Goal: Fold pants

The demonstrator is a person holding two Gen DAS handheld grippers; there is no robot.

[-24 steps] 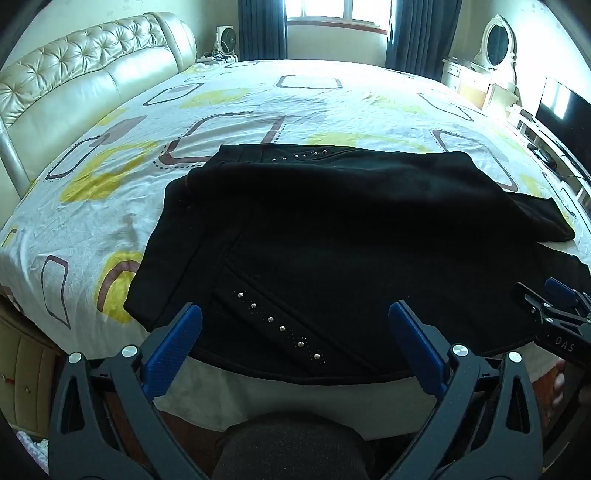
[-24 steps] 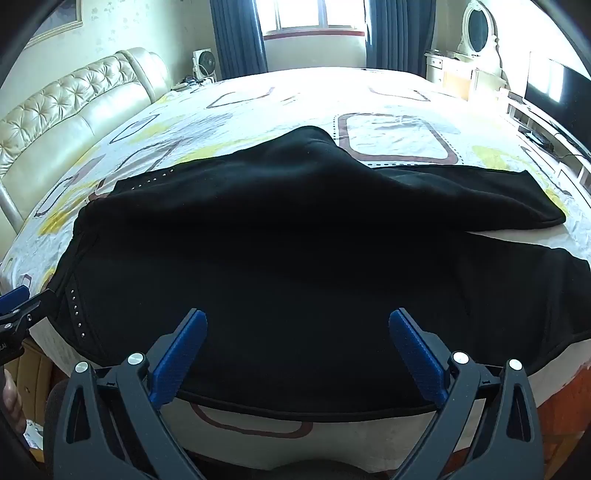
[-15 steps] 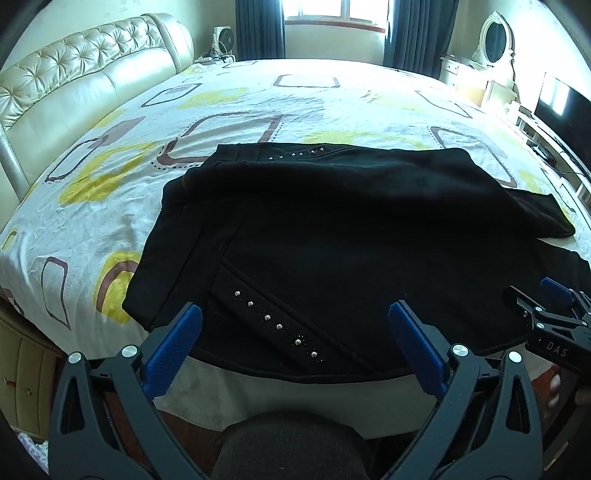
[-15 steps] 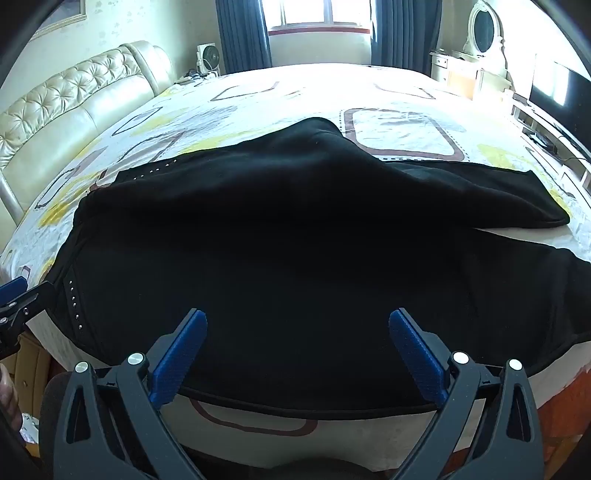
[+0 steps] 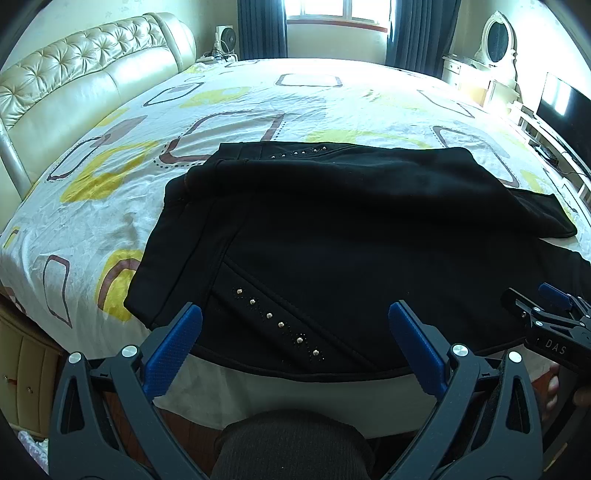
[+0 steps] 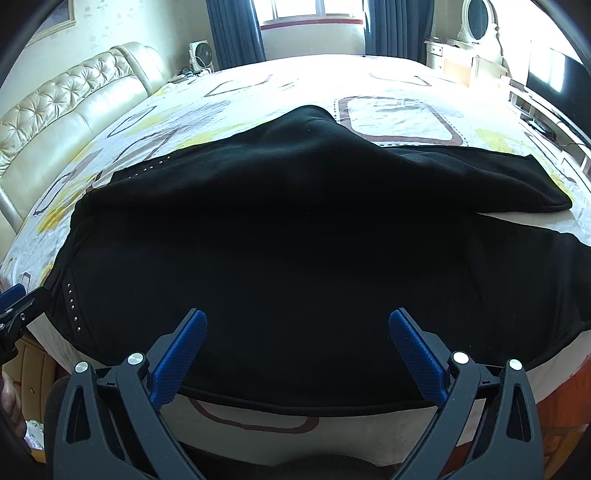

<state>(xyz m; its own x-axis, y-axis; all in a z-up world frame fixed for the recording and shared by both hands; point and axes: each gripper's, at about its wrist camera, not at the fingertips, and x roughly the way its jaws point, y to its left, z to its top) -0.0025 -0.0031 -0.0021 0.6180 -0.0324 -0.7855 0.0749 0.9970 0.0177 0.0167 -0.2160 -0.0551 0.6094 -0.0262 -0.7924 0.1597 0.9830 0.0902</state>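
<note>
Bedroom setup: big bed (image 5: 332, 103) with a patterned yellow and brown sheet, tufted cream headboard (image 5: 74, 77) on the left, dark curtains (image 5: 260, 27) by the window at the back. Black pants (image 5: 351, 229) are spread flat across the near side of the bed, studs along the pocket, waistband toward the headboard side. Left gripper (image 5: 295, 332) and right gripper (image 6: 297, 336) both hang over the near edge of the fabric, jaws spread wide, nothing in either one.
</note>
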